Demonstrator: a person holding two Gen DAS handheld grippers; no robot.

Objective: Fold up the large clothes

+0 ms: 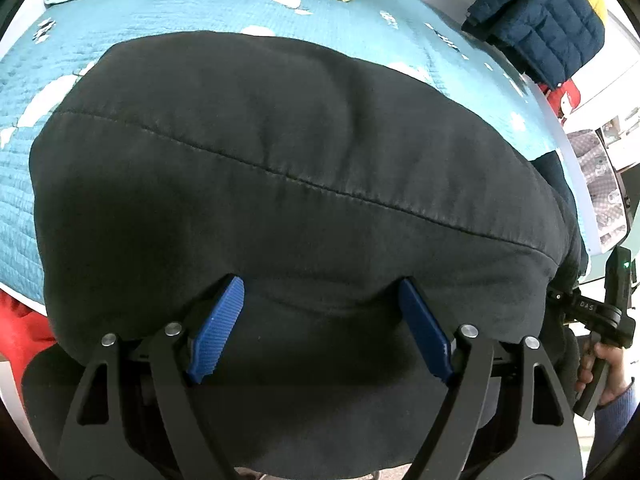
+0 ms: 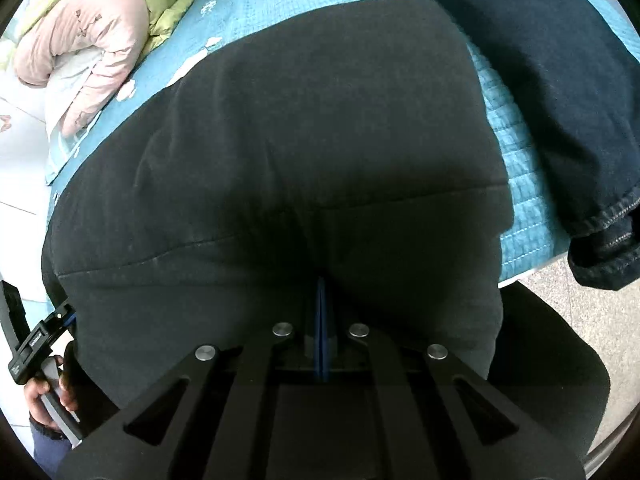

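Black padded fabric garment (image 1: 280, 184) lies on the teal quilted bedspread (image 1: 24, 184), near edge at 6 o'clock. Left gripper (image 1: 320, 320) spread wide over the hem; right gripper (image 2: 322, 320) pinched together, cloth between not discernible. Grab both hem corners evenly, lift toward 12 o'clock. Navy denim garment (image 2: 540, 80) at 2.

Under the left claw (image 1: 320, 300), with its ribbed blue plastic pads (image 1: 218, 328), lies a matt black cloth garment (image 1: 280, 160); beyond, a quilted teal bedspread (image 1: 200, 12).
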